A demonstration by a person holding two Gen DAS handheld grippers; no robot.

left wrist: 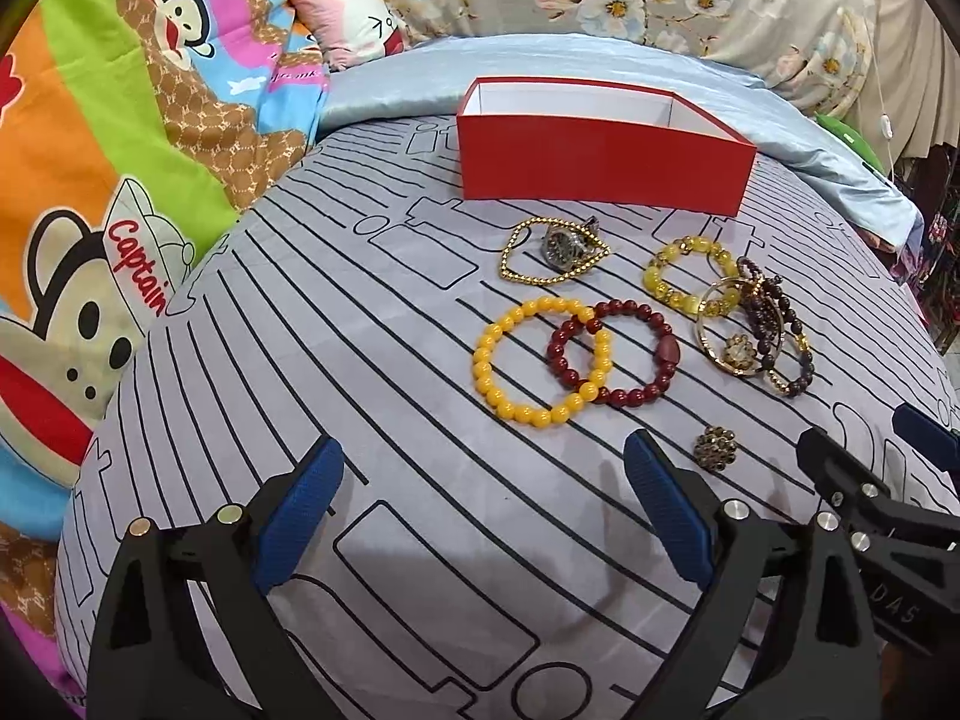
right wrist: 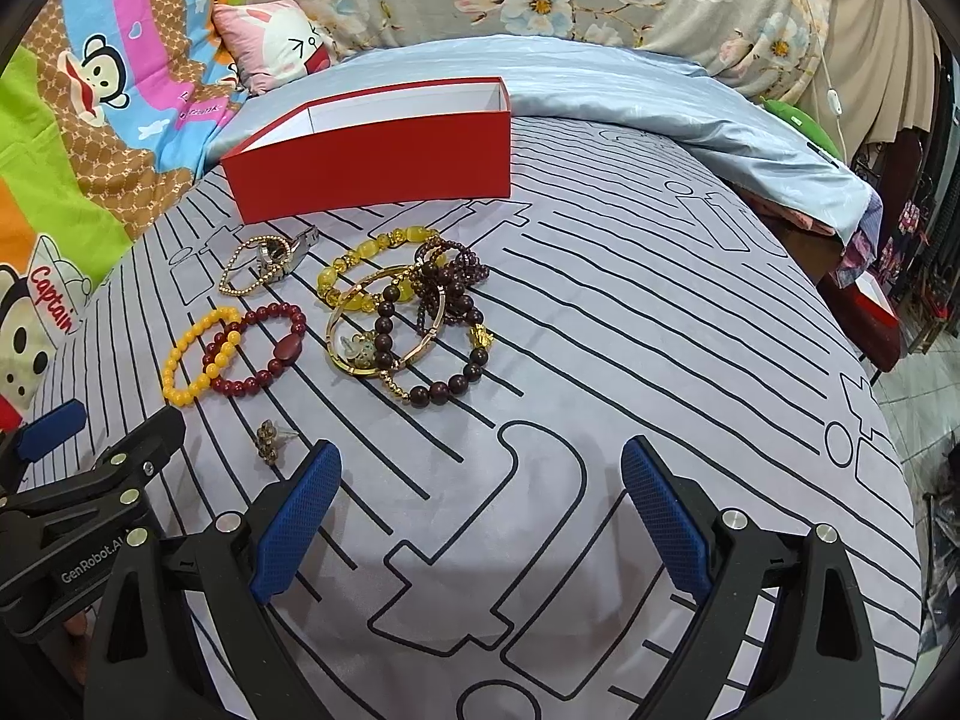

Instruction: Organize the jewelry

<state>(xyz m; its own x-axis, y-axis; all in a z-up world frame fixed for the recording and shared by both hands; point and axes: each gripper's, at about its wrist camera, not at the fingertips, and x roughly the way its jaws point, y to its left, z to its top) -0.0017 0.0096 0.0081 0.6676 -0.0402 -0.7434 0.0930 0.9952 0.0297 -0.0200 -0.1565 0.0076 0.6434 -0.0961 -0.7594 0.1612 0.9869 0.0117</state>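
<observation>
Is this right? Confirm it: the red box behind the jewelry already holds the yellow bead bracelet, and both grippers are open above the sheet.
Not quite. The yellow bead bracelet is not in the red box; it lies on the sheet, overlapping the dark red bead bracelet, as the left wrist view shows. The rest stands: the left gripper and right gripper are open.

"Captain" runs in red across the monkey's cap on the cartoon blanket at left. "GenRobot.AI" marks the left gripper, lower left; "DAS" marks the right gripper, lower right.
</observation>
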